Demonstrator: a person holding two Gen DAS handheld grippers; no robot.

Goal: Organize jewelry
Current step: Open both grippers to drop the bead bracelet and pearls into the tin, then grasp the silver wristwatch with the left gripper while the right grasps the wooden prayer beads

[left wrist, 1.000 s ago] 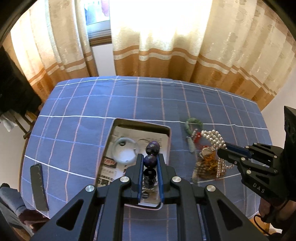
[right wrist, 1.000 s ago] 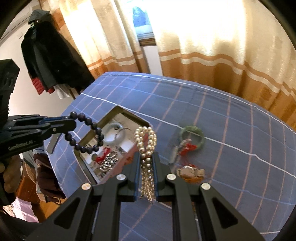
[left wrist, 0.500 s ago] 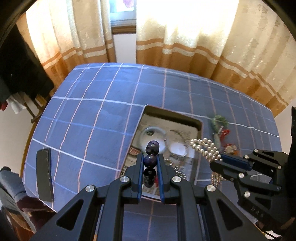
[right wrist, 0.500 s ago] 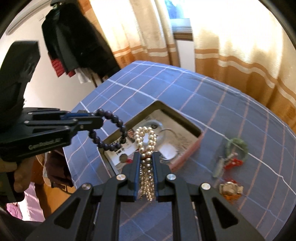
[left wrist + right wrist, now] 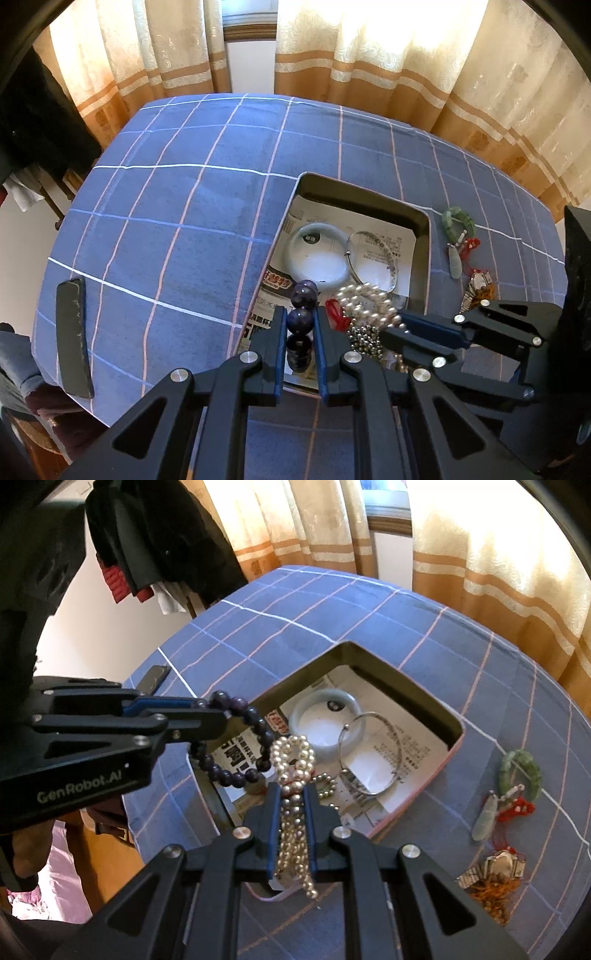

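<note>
Left hand-held gripper (image 5: 300,328) clamps purple bead bracelet (image 5: 303,295); right hand-held gripper (image 5: 291,805) clamps pearl strand (image 5: 293,760).

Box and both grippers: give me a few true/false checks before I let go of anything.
1. The left gripper is shut on the dark bead bracelet. True.
2. The right gripper is open and holds nothing. False: it is shut on the pearl strand.
3. A pale bangle lies inside the box. True.
4. The green bracelet is in the box. False: it lies on the cloth beside it.
5. Both held pieces hang over the box. True.
</note>
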